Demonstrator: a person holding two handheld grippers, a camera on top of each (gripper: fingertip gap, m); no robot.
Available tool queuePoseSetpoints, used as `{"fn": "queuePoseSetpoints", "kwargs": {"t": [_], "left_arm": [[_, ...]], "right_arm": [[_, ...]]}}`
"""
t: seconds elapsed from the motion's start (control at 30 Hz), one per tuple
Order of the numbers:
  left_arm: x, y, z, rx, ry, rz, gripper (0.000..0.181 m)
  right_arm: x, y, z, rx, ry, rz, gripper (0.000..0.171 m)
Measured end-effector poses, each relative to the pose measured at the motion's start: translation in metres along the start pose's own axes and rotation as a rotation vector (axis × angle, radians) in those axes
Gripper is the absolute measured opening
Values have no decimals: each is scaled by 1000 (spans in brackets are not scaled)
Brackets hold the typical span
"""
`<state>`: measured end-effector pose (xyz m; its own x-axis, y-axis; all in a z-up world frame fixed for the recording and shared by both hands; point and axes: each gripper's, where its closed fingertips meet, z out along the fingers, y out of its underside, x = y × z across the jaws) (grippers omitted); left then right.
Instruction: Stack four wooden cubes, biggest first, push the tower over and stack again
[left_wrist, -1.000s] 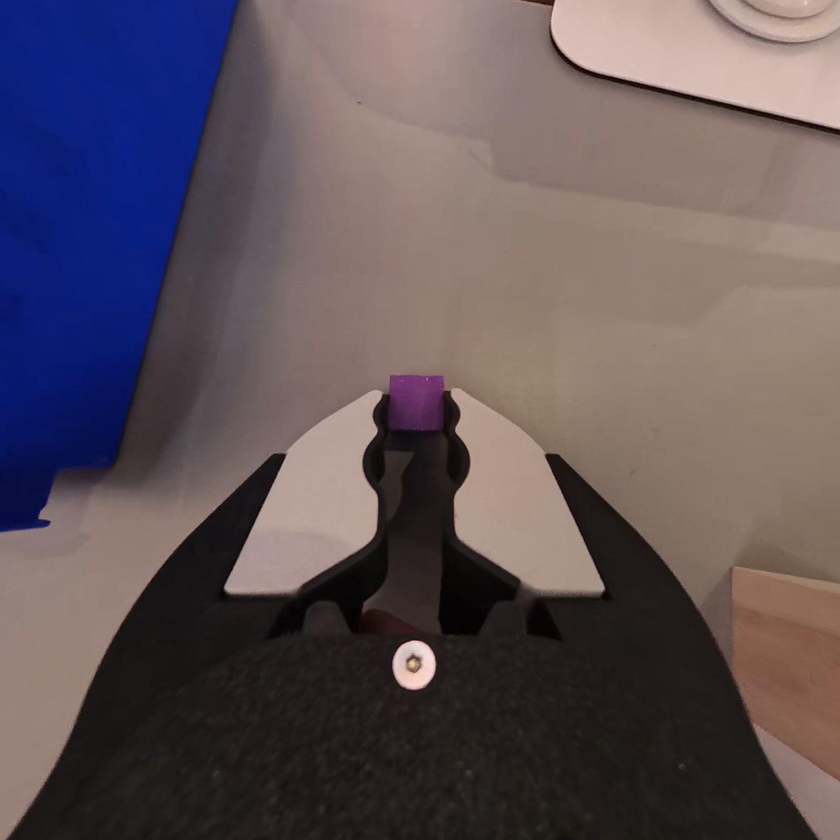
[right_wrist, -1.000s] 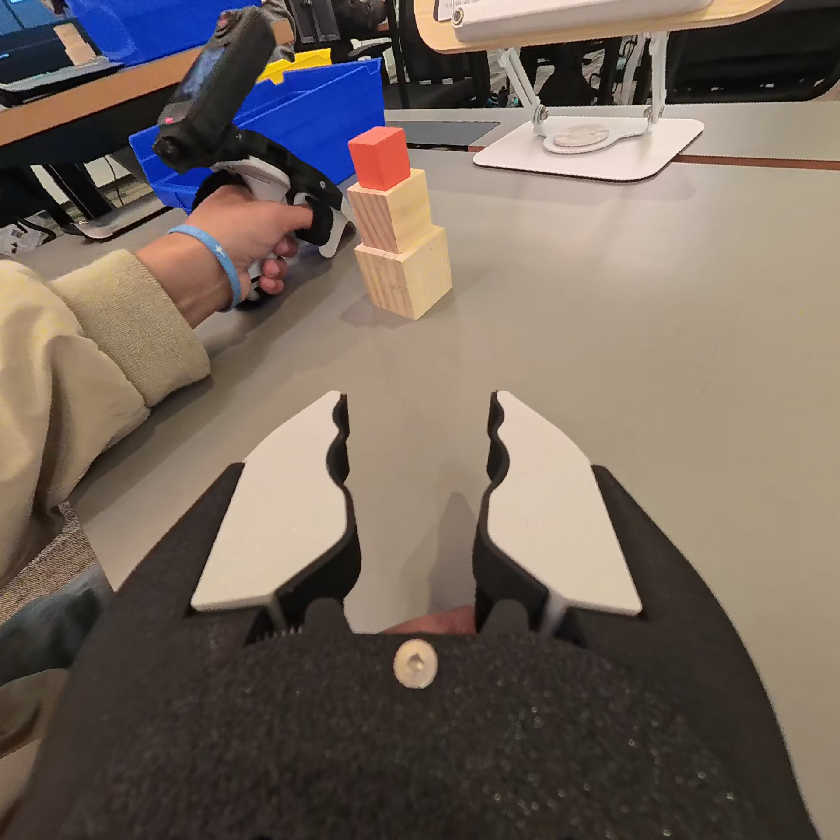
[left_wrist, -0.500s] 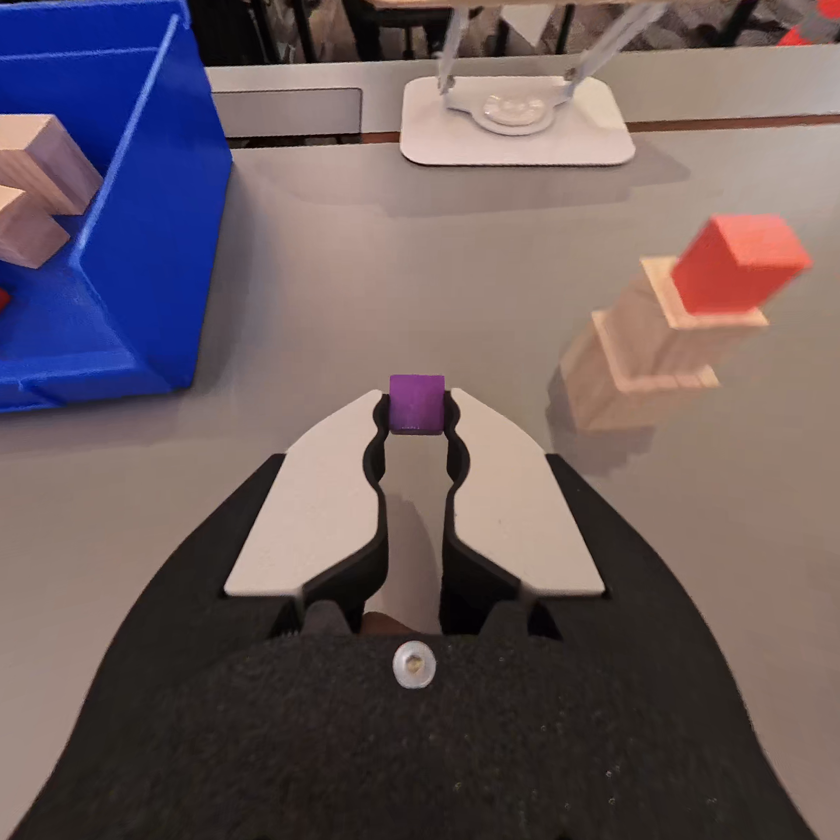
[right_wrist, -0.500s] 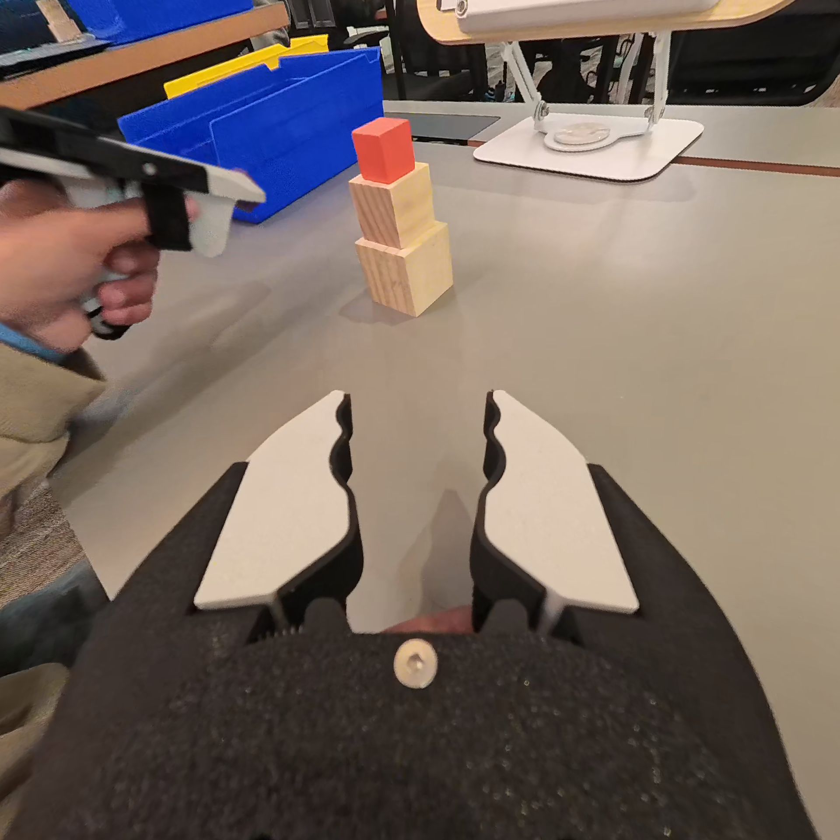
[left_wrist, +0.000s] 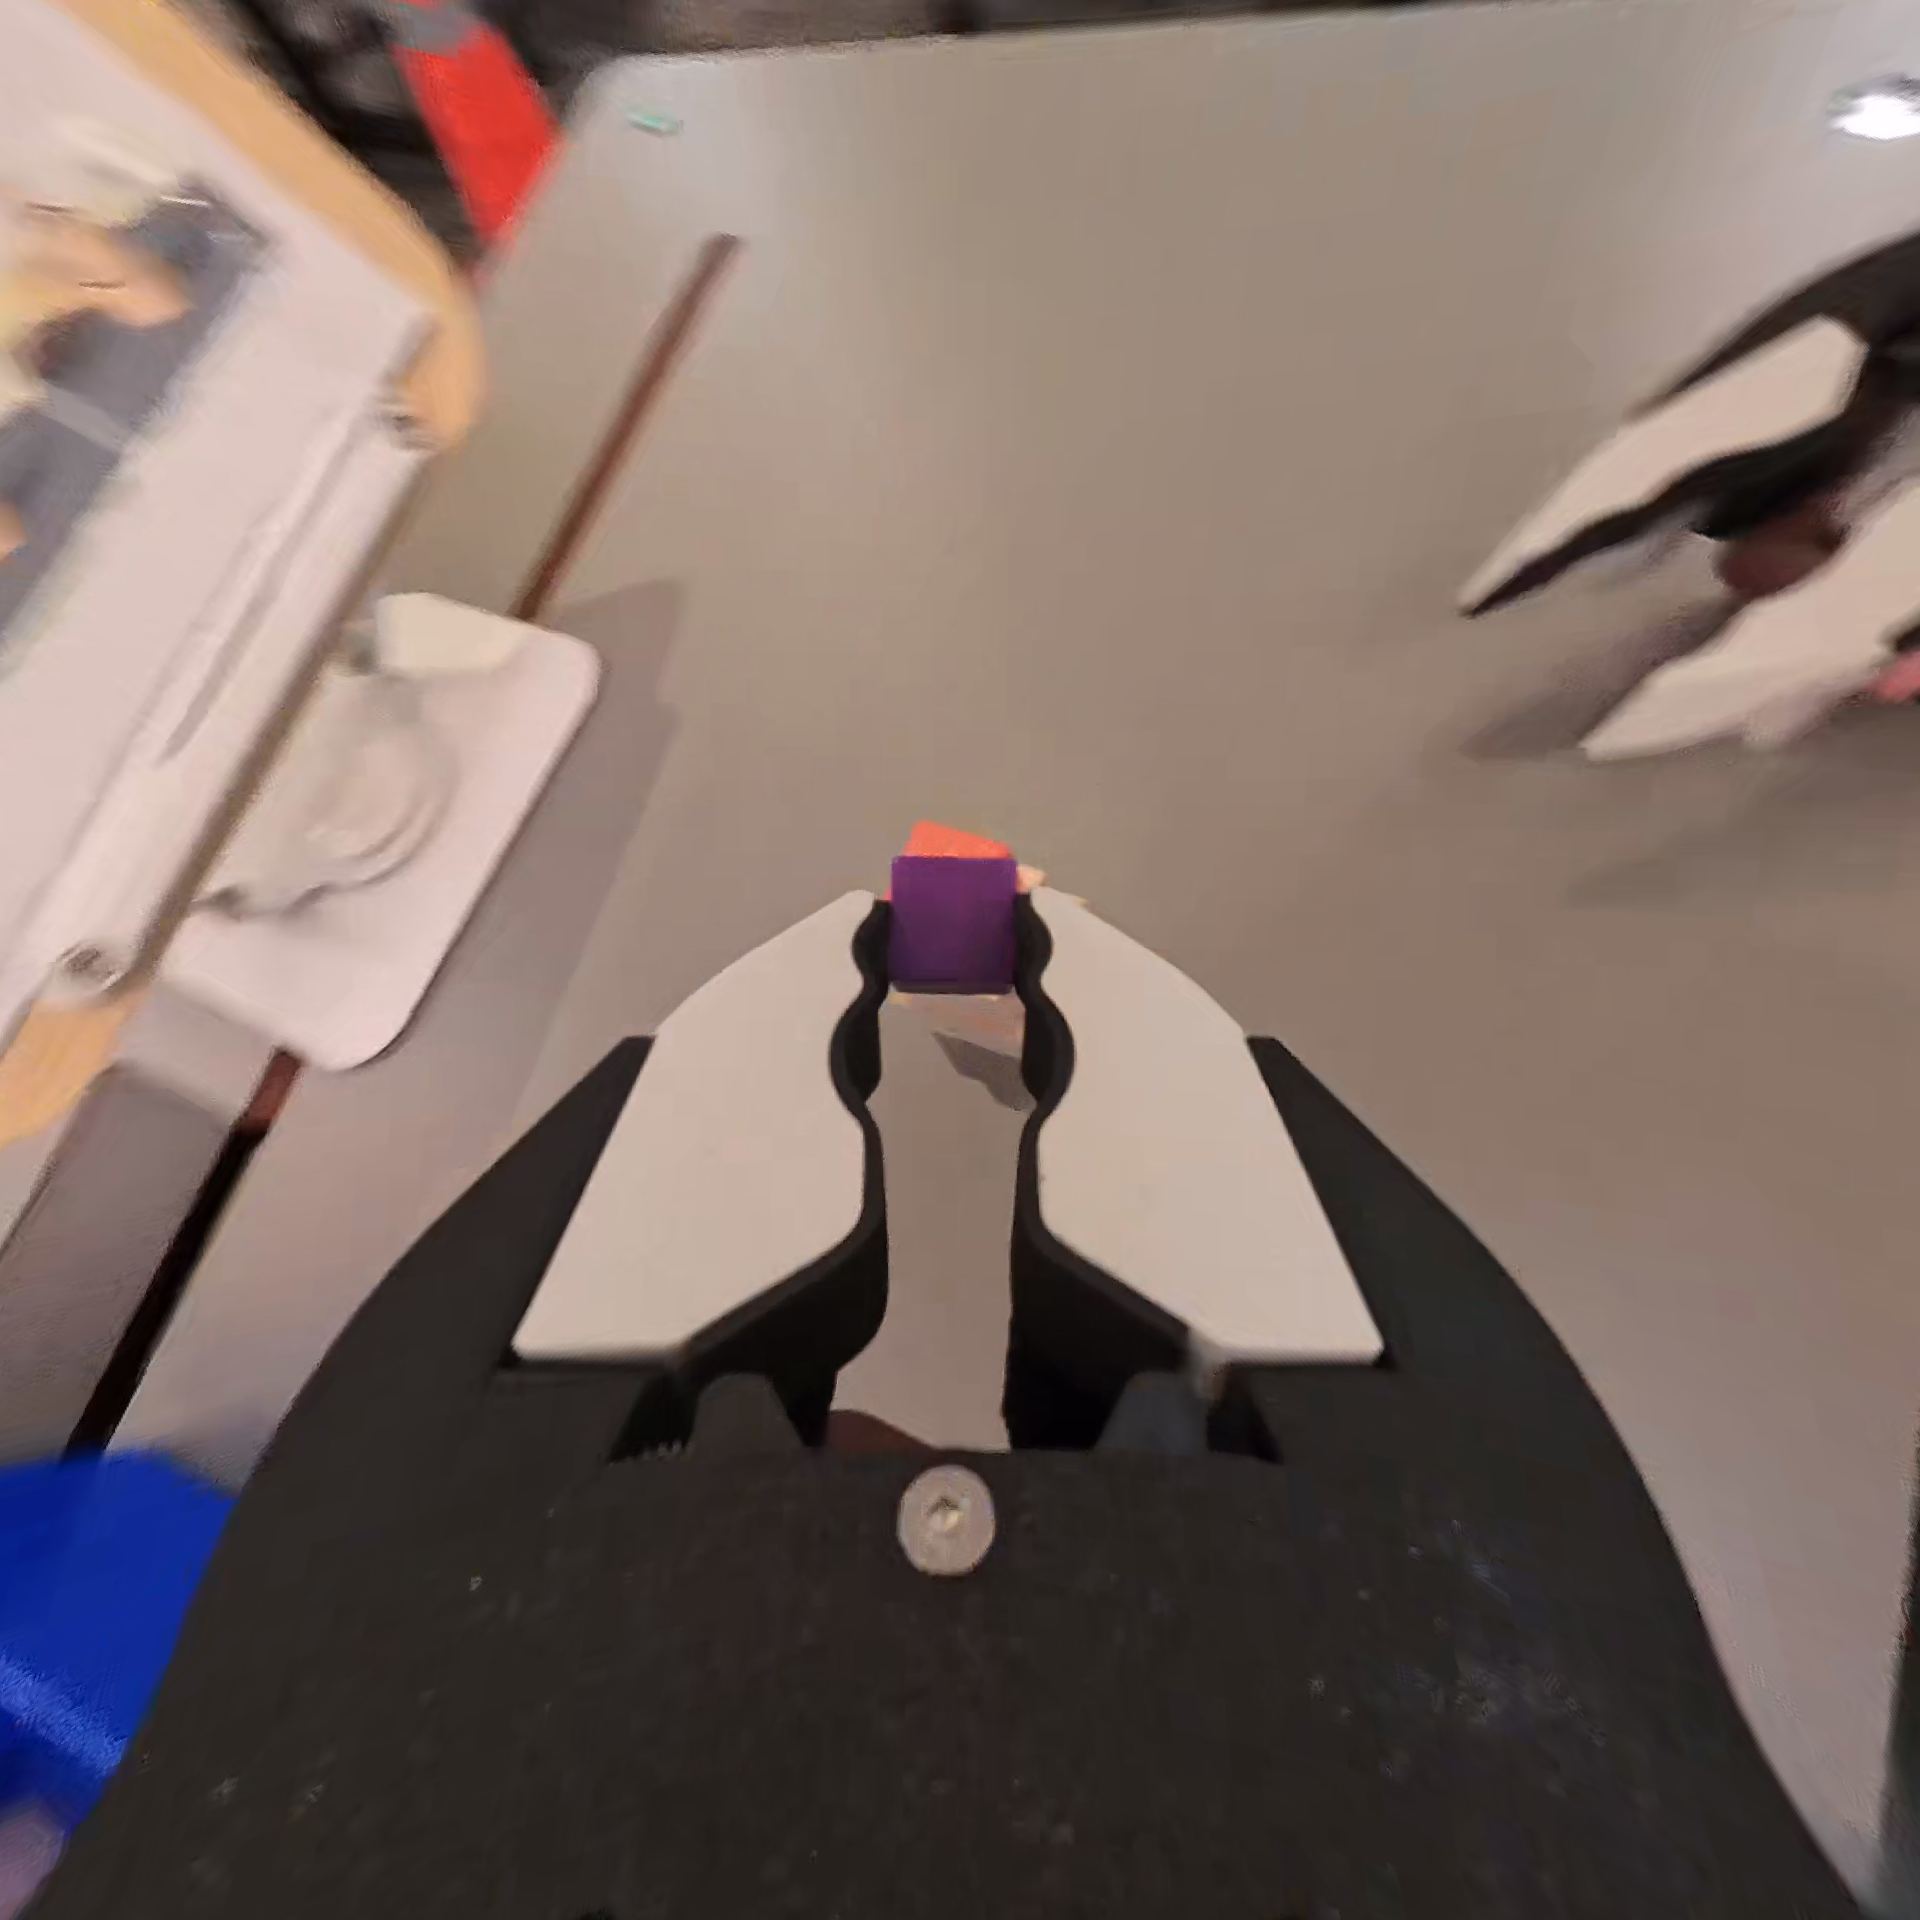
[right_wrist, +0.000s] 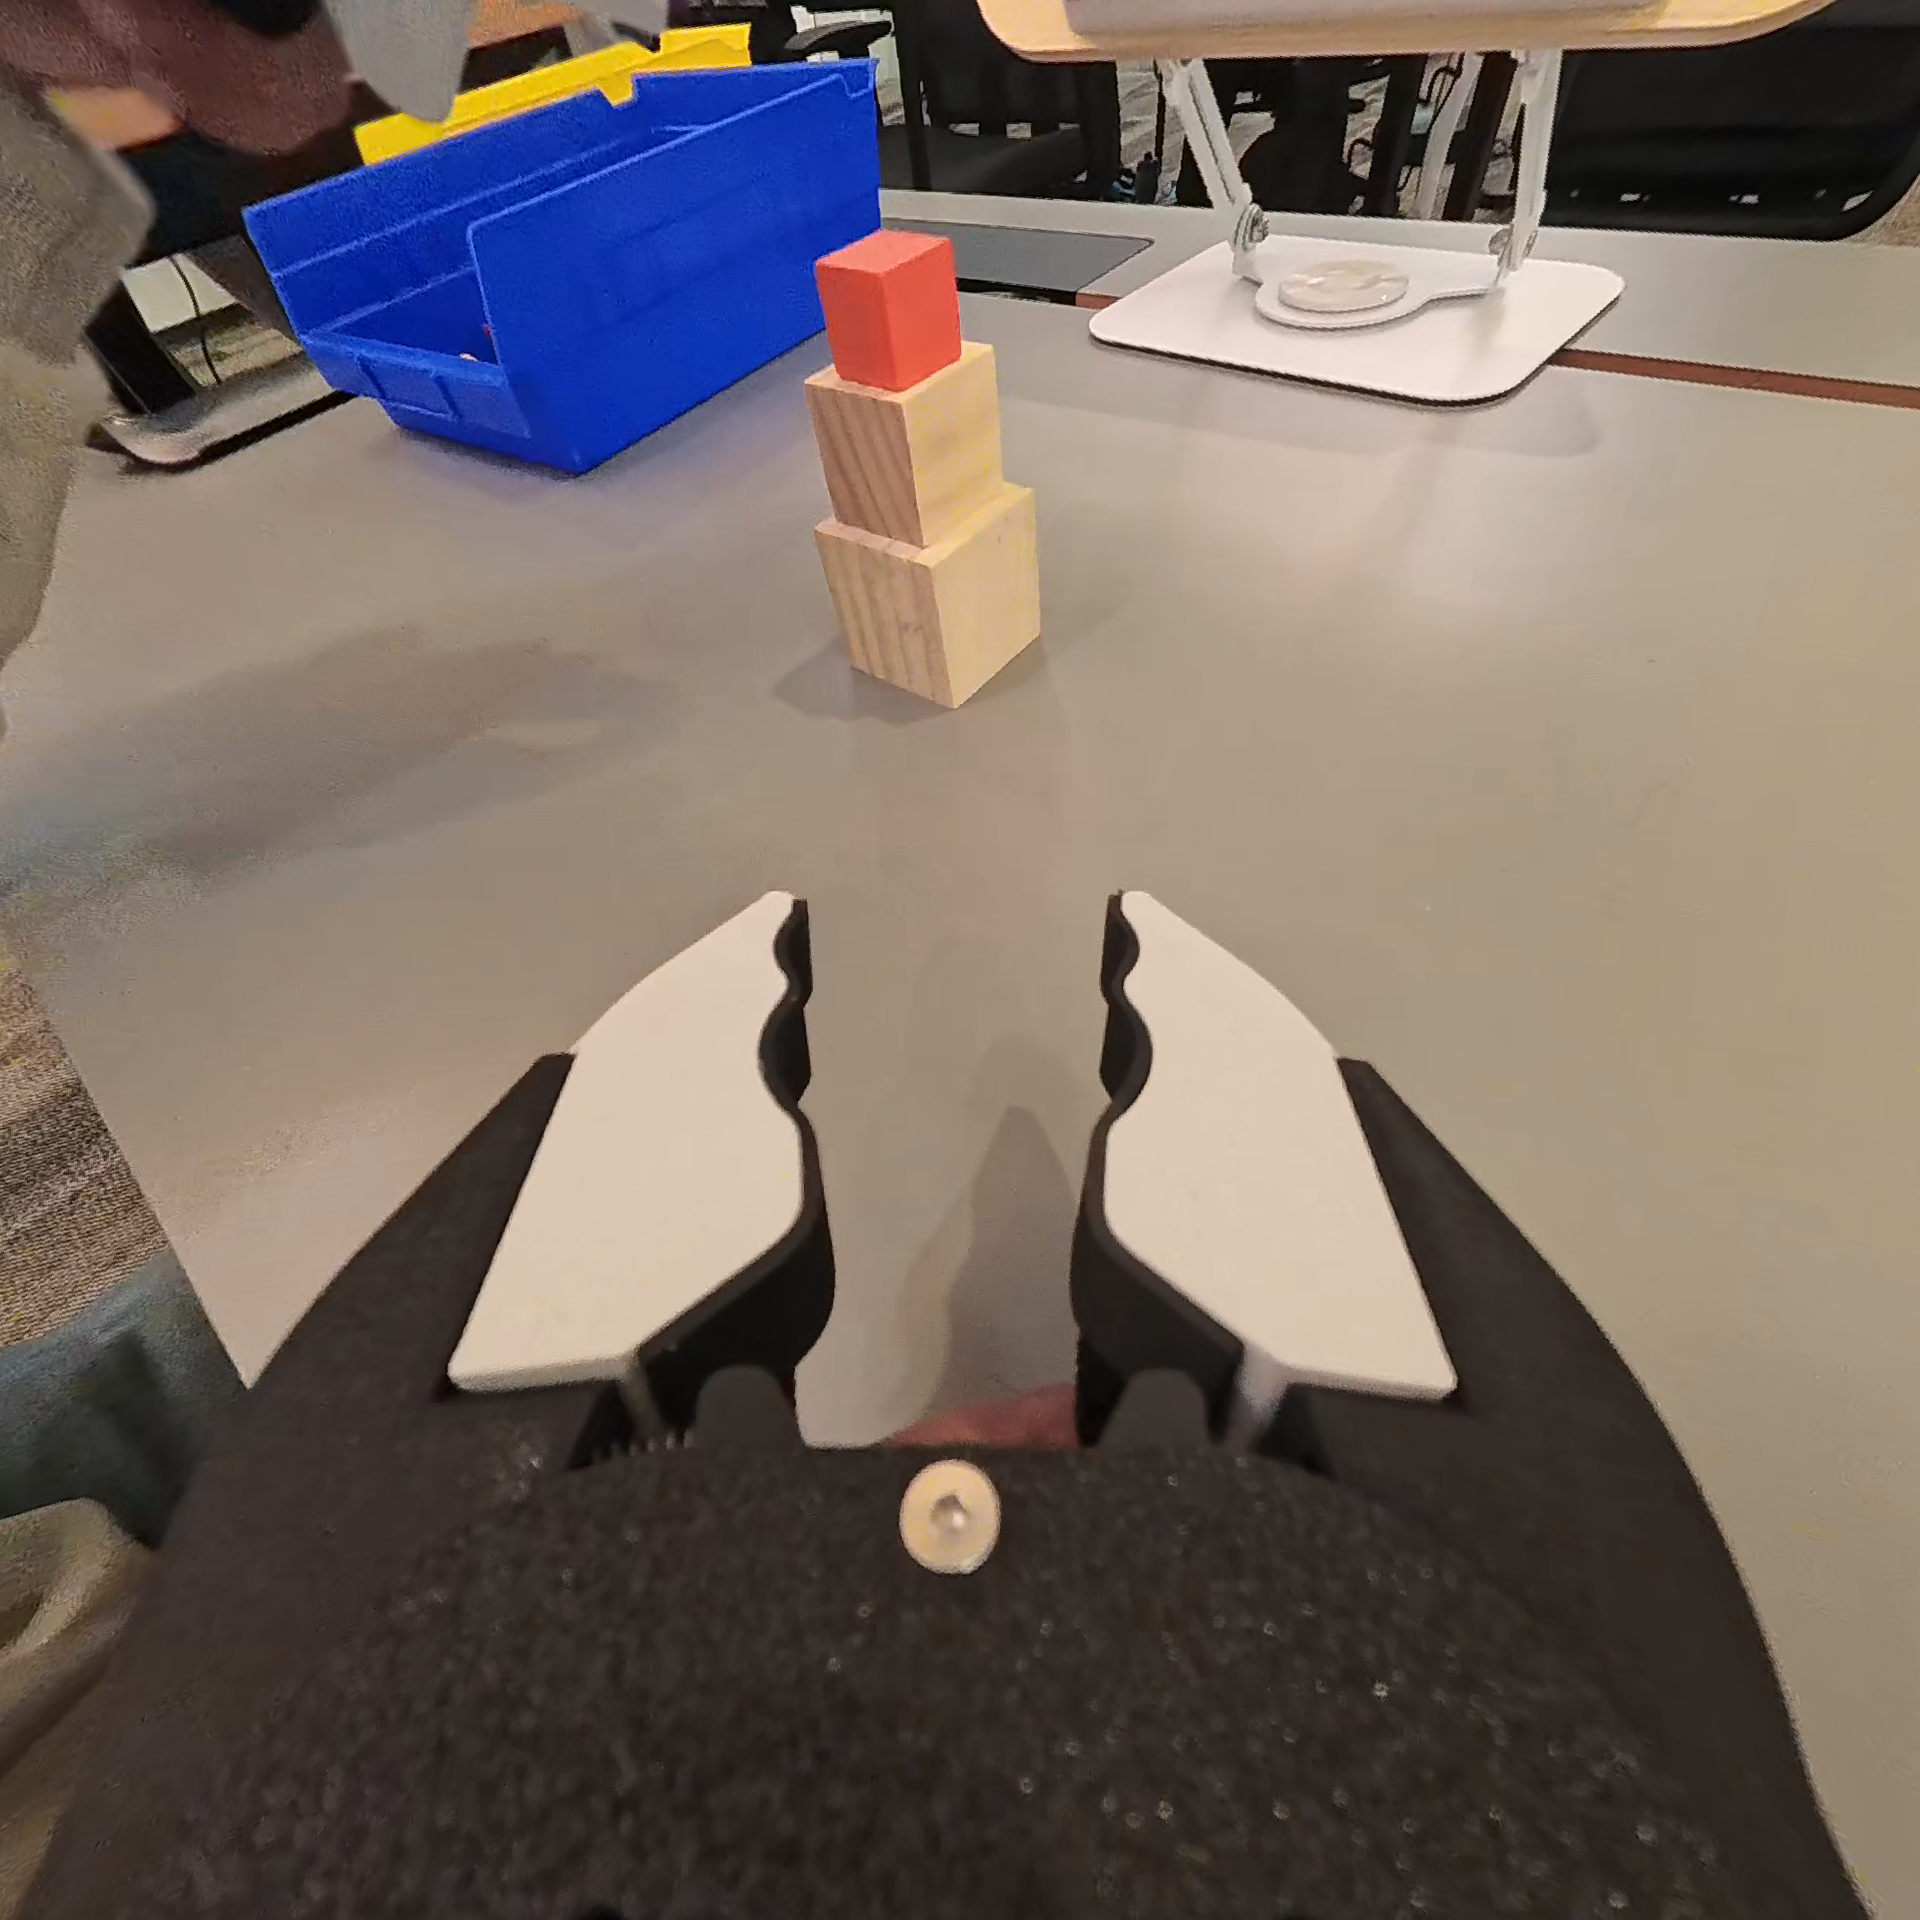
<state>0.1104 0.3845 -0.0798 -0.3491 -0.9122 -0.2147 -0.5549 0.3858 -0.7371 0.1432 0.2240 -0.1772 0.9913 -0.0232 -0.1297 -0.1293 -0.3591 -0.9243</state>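
Note:
A tower of three cubes stands on the grey table: a big plain wooden cube at the bottom, a smaller plain wooden cube on it, and a red cube on top. My left gripper is shut on a small purple cube and holds it high above the tower, looking down; the red cube peeks out just behind the purple one. My right gripper is open and empty, low over the table, well in front of the tower. It also shows in the left wrist view.
A blue bin with a yellow bin behind it stands at the back left of the tower. A white stand base sits at the back right, also in the left wrist view. A person's sleeve is at the left edge.
My left gripper has lifted the purple cube from the table beside the blue bin and swung right until it is over the tower. The right gripper has hardly moved and stays open.

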Motion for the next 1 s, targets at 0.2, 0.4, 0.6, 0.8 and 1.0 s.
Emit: {"fn": "queuePoseSetpoints", "kwargs": {"t": [0.2, 0.4, 0.6, 0.8, 1.0], "left_arm": [[-4, 5, 27, -174, 276, 113, 22], [-1, 8, 40, -233, 353, 152, 22], [-5, 14, 50, -242, 359, 138, 22], [-6, 18, 53, -244, 362, 135, 22], [1, 18, 51, -235, 374, 147, 42]], "right_arm": [[-1, -1, -1, 7, 6, -13, 53], [-1, -1, -1, 9, 12, -20, 52], [-1, -1, -1, 7, 14, -24, 52], [-1, -1, -1, 10, 8, -18, 52], [-1, -1, -1, 8, 6, -15, 52]]}}
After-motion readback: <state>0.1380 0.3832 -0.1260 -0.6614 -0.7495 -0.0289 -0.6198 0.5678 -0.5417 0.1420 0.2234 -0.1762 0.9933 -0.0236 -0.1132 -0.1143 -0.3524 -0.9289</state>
